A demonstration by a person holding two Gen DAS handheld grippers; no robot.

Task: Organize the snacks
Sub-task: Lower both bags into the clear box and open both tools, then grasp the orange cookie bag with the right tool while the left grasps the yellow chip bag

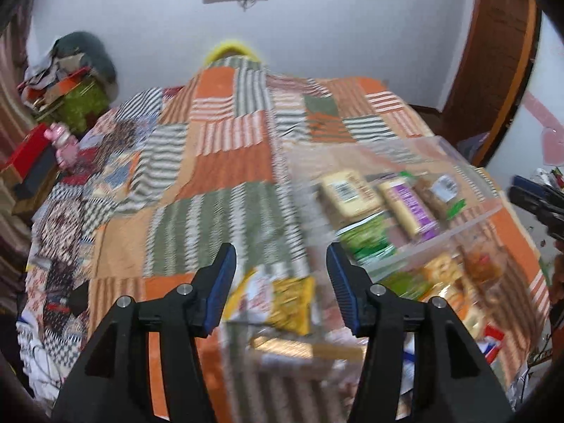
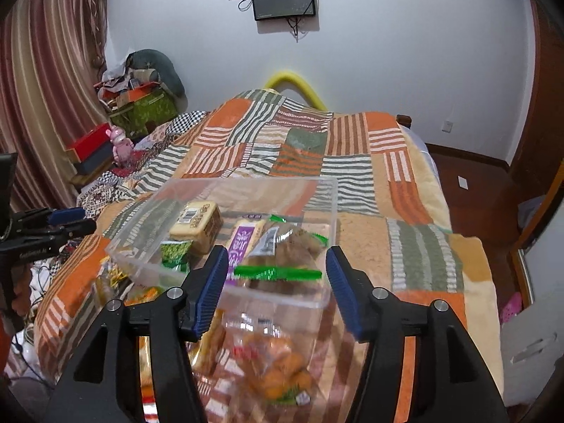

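Both of your grippers stand with jaws spread wide and nothing between the pads: the left gripper [image 1: 282, 282] hangs over the near edge of the patchwork bedspread [image 1: 225, 162], and the right gripper [image 2: 276, 282] hangs just behind the near wall of the clear plastic bin [image 2: 331, 197]. By the look of it the sorting is partly done. Four packs already lie in the bin: a tan boxed snack [image 2: 197, 224], a purple-labelled bar [image 2: 243, 243], a green-striped clear bag of brown pieces [image 2: 282, 264] and a small green packet [image 2: 174, 253]. Several remain loose on the spread, so you have more to collect. Directly below and between your right fingers lies a clear bag of orange snacks [image 2: 278, 363], outside the bin and seemingly nearest to hand. Under your left gripper lies a yellow-and-white packet [image 1: 278, 298], blurred, with the bin well to its right. Further wrappers [image 2: 112, 278] crowd the bin's left corner; their number cannot be told.
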